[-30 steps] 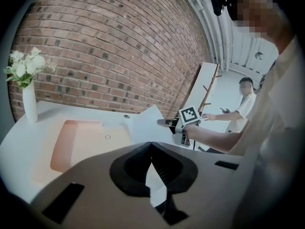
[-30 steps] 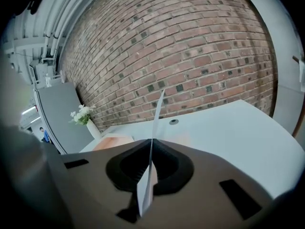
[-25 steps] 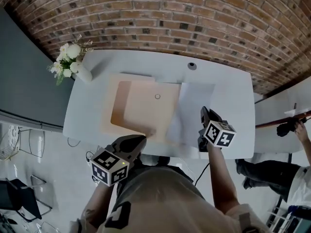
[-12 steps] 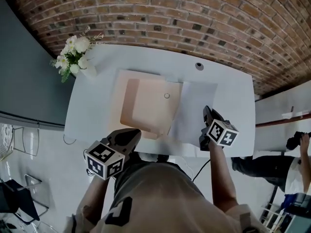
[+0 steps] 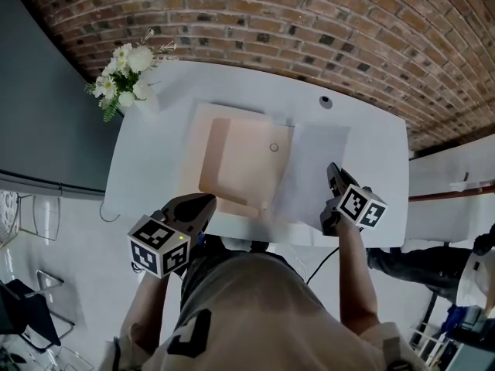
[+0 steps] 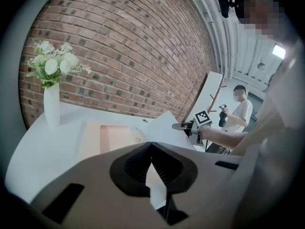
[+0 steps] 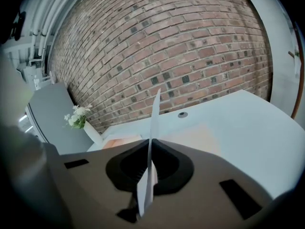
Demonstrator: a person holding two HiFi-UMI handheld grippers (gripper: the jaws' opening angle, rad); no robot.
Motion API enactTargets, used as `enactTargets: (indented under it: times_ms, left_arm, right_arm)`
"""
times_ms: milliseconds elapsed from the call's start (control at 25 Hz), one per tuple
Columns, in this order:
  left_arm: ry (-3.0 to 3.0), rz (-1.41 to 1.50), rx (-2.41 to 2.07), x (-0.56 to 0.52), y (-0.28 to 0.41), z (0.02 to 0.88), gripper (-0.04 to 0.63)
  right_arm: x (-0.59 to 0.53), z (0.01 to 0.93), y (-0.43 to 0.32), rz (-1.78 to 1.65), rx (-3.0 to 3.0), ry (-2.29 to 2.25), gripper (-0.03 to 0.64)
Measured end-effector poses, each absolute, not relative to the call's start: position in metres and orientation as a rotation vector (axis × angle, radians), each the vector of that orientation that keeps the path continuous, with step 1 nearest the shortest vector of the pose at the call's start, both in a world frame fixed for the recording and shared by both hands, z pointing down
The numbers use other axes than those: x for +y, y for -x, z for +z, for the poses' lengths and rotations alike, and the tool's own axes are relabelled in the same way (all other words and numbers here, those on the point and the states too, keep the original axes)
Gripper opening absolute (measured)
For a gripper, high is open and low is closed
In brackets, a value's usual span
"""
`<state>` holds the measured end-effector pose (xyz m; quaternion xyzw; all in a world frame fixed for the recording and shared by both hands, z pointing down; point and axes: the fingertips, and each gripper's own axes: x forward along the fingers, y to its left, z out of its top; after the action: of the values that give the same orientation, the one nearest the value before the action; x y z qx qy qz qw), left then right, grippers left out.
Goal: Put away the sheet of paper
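My right hand-held gripper (image 5: 332,172) pinched the thin white paper sheet (image 5: 309,168), the sheet spreading left of it. My left hand-held gripper (image 5: 203,202) hung closed, empty. A firm pinch and leftward slide into the tan card folder (image 5: 240,161) seemed advisable.

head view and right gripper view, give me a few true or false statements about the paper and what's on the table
1. The right gripper has its jaws shut on the sheet of paper. True.
2. The vase of flowers stands next to the right gripper. False: it stands at the far left corner of the table, well away from that gripper.
3. A peach folder lies on the table to the left of the sheet. True.
4. The wall behind the table is plain white plaster. False: it is red-brown brick.
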<state>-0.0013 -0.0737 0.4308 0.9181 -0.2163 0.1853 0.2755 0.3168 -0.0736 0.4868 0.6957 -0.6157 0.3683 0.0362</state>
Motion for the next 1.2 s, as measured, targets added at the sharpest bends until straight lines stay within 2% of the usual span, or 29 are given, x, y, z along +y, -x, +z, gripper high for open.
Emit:
enactTargets:
  times_ms: [1200]
  left_arm:
    - [-2.433, 0.508, -0.667, -0.080, 0.011, 0.433, 0.015]
  right_arm:
    - [-0.092, 0.509, -0.296, 1.344, -1.971, -2.067, 0.024]
